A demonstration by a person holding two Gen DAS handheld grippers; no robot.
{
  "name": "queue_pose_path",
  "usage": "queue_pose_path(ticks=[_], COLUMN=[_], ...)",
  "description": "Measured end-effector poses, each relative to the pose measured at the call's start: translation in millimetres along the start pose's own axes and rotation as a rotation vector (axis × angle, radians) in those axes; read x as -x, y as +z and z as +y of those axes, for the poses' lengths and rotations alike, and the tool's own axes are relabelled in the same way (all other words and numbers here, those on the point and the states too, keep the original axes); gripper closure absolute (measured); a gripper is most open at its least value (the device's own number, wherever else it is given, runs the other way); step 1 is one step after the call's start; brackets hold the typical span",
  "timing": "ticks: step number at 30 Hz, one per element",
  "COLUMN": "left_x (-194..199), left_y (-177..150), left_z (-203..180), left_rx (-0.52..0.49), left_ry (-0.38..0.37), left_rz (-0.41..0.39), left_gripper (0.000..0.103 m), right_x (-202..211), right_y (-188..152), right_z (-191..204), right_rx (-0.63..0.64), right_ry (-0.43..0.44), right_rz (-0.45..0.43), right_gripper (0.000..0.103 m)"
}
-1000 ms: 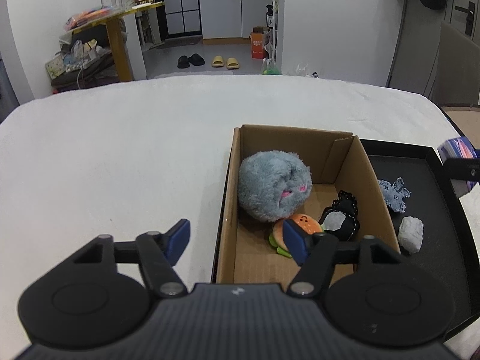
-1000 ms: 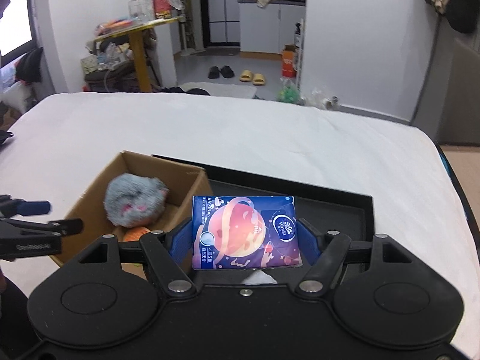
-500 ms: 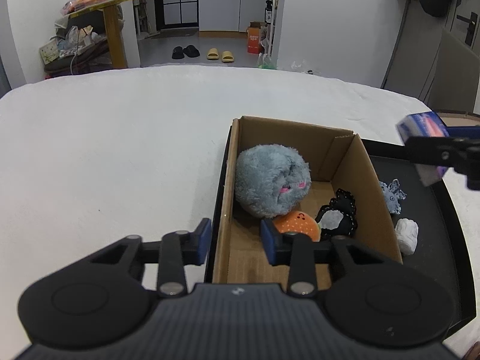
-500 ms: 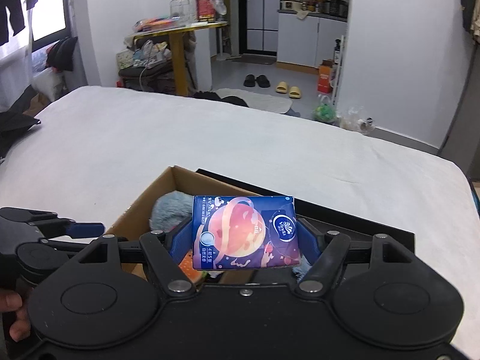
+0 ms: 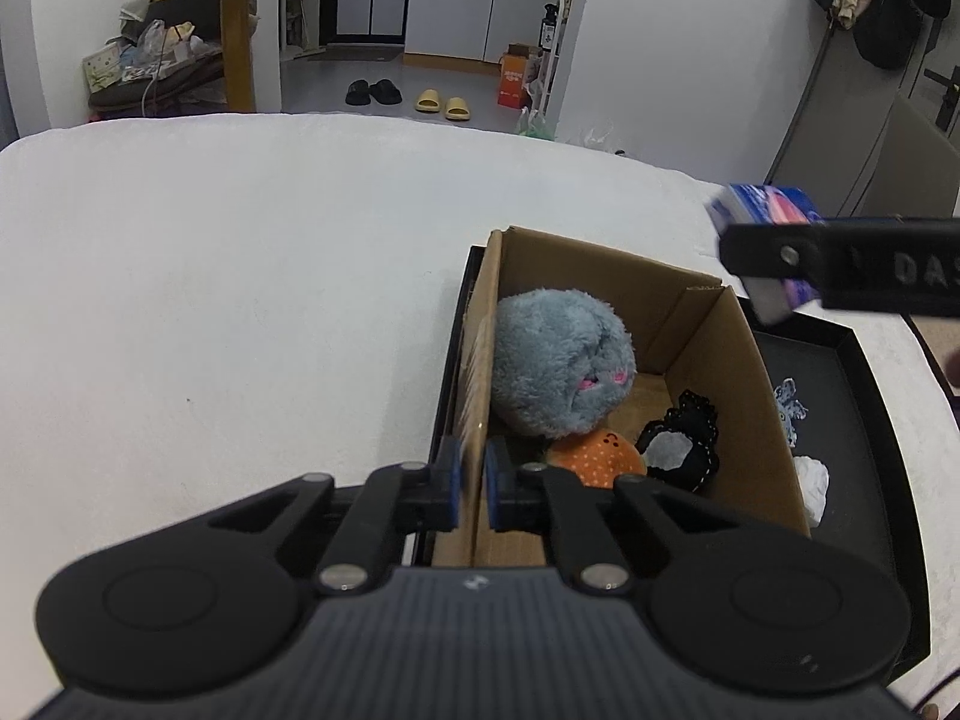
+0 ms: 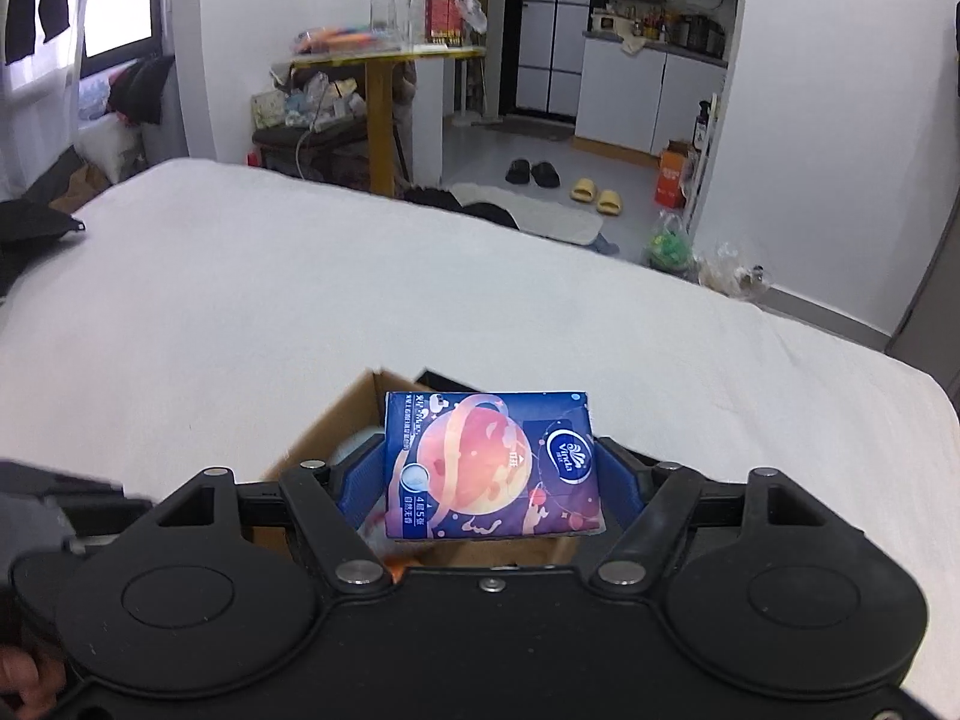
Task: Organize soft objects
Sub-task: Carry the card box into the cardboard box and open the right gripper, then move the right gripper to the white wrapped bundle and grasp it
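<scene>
A cardboard box sits in a black tray on the white bed. It holds a grey plush ball, an orange burger plush and a black lace piece. My left gripper is shut on the box's left wall. My right gripper is shut on a blue tissue pack and holds it above the box; the pack also shows in the left wrist view.
A blue-grey knitted toy and a white soft lump lie in the tray right of the box. The white bed spreads left and behind. Beyond it are a yellow table and slippers on the floor.
My left gripper closed onto the box's left wall. My right gripper carried the tissue pack left and up, from beside the tray to above the box.
</scene>
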State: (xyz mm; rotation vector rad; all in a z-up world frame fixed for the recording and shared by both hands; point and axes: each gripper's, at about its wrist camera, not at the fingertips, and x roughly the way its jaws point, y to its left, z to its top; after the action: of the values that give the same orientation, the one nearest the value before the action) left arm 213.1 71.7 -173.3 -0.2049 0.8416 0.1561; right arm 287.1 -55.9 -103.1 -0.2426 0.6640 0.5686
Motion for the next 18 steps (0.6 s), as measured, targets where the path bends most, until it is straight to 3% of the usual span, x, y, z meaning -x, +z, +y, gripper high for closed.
queue_pose_path(ticks=[7, 18], left_x=[1.4, 8.3], left_y=[-0.6, -2.9], left_z=[3.0, -2.1], left_rx=[0.013, -0.006], left_ry=[-0.016, -0.001], left_rz=[-0.009, -0.026], left_gripper=[0.096, 0.096], right_x=[-5.2, 20.5], right_y=[-3.7, -42.0], right_z=[-5.0, -32.9], right_rx=[-0.032, -0.093], right_ry=[-0.03, -0.073], right_rz=[0.032, 0.09], right_gripper=[0.025, 0.025])
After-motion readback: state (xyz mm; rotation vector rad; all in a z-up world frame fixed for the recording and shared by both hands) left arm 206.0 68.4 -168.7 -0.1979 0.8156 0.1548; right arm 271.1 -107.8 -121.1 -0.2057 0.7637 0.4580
